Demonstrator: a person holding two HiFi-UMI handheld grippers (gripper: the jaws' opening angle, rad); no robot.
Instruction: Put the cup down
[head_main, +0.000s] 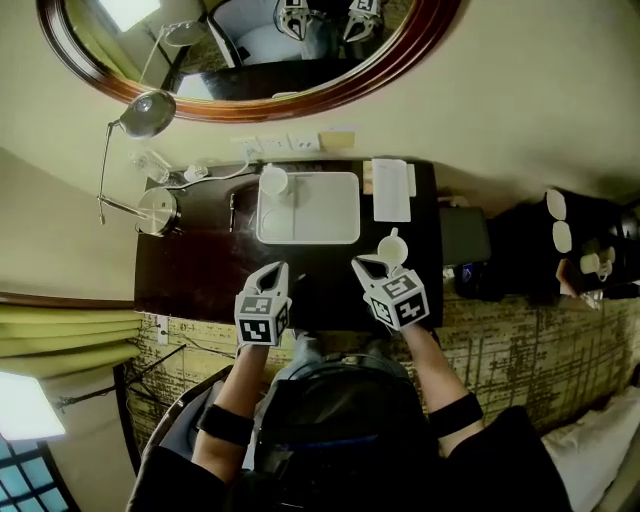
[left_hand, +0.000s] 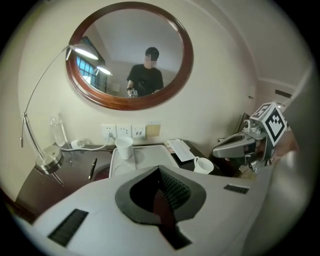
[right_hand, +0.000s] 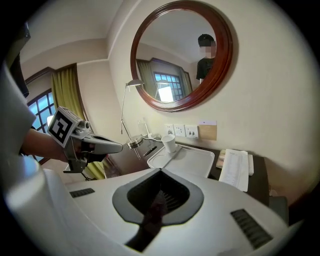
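A white mug (head_main: 392, 248) with a handle stands upright on the dark desk (head_main: 190, 270), just right of the white tray (head_main: 320, 225). A white paper cup (head_main: 273, 180) stands in the tray's far left corner. My right gripper (head_main: 363, 266) hangs over the desk's near edge, just this side of the mug and apart from it, jaws shut with nothing in them. My left gripper (head_main: 277, 269) is level with it near the tray's front edge, also shut and empty. In the left gripper view the mug (left_hand: 203, 165) sits below the right gripper (left_hand: 217, 149).
A chrome desk lamp (head_main: 158, 210) and a pen (head_main: 232, 212) are left of the tray. A folded paper (head_main: 391, 188) lies at the back right. Wall sockets (head_main: 275, 145) and a round mirror (head_main: 400, 60) are behind. A black device (head_main: 465, 235) sits off the desk's right end.
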